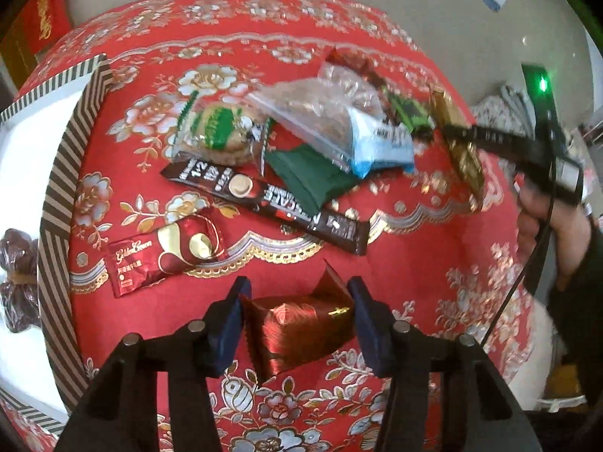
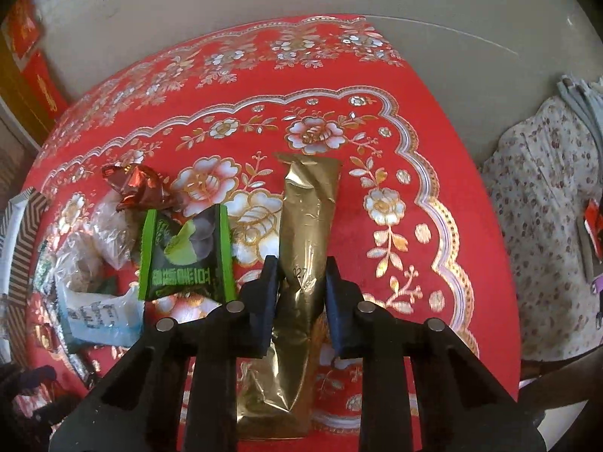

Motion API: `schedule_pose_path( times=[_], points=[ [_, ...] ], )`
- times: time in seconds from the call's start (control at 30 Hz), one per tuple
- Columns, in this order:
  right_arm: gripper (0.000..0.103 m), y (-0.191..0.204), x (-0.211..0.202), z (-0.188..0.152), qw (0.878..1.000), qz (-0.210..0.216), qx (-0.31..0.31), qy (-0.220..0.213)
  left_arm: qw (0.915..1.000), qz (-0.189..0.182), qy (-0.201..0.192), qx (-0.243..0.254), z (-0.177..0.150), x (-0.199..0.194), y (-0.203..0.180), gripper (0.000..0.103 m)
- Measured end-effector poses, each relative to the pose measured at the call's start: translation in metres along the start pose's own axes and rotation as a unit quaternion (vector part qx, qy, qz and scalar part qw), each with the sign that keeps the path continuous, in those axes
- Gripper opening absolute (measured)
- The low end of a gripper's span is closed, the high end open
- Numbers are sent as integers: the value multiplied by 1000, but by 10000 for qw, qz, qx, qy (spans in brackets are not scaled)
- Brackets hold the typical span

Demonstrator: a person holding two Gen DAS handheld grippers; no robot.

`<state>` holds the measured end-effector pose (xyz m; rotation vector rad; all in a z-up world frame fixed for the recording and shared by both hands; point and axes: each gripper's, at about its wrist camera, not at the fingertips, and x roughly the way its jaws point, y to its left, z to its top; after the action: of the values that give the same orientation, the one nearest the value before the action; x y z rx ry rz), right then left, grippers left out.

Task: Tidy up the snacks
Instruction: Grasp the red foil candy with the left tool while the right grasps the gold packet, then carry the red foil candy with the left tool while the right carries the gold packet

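Red floral cloth covers the counter. Left gripper (image 1: pixel 297 324) fingers pinch a red candy (image 1: pixel 297 326); right gripper (image 2: pixel 299 301) fingers clamp a gold packet (image 2: pixel 305 226). Slick foil may slip free; the box (image 1: pixel 64 196) waits left.

Snack pile (image 1: pixel 301 139) crowds the centre; striped box (image 1: pixel 71 173) walls the left.

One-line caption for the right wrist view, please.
Right gripper shut on a gold sachet over the red floral tablecloth, a green snack packet beside it.
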<state>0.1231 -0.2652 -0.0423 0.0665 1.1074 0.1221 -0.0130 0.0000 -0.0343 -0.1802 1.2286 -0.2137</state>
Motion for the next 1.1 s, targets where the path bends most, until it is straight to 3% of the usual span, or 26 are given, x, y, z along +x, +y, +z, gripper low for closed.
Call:
schedule_pose_path(
  times=[0.17, 0.53, 0.83, 0.87, 0.93, 1.1],
  points=[
    [22, 0, -16, -9, 9998, 159, 115, -90, 9997, -74, -217, -90, -1, -14, 7, 55],
    [22, -1, -42, -27, 9970, 611, 467, -127, 9992, 260, -295, 41, -2, -21, 8, 55],
    [23, -8, -32, -16, 9981, 391, 449, -143, 9995, 211, -204, 130, -6, -15, 8, 55],
    [26, -9, -30, -13, 9983, 340, 460, -131, 9995, 223, -178, 107, -7, -12, 9, 55],
    [48, -9, -21, -6, 9983, 419, 417, -12, 9994, 302, -162, 91, -7, -7, 12, 55],
    [49, 3, 2, -2, 9993, 243, -85, 263, 9991, 358, -209, 33, -7, -8, 15, 55]
  ],
)
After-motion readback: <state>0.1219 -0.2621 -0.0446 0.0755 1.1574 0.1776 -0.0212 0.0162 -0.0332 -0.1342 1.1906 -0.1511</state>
